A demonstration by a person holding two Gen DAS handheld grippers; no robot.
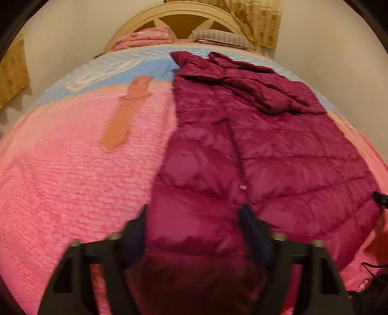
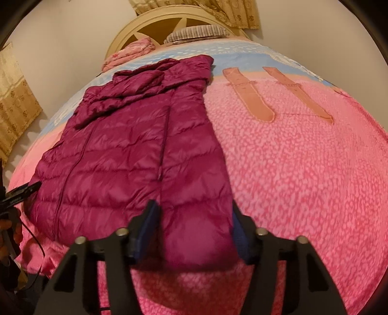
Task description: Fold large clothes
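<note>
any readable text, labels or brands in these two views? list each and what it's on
No text reads in either view.
Small pale tag on the jacket by its zipper: too small and blurred to read.
Black device at the left edge of the right wrist view: faint marks, unreadable.
Curtain and bedspread: patterns only, no lettering.

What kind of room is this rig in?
Most likely a home bedroom: a bed with a curved headboard, pillows at its head, a pink bedspread with the magenta puffer jacket laid out on it, and curtains by the wall.
</note>
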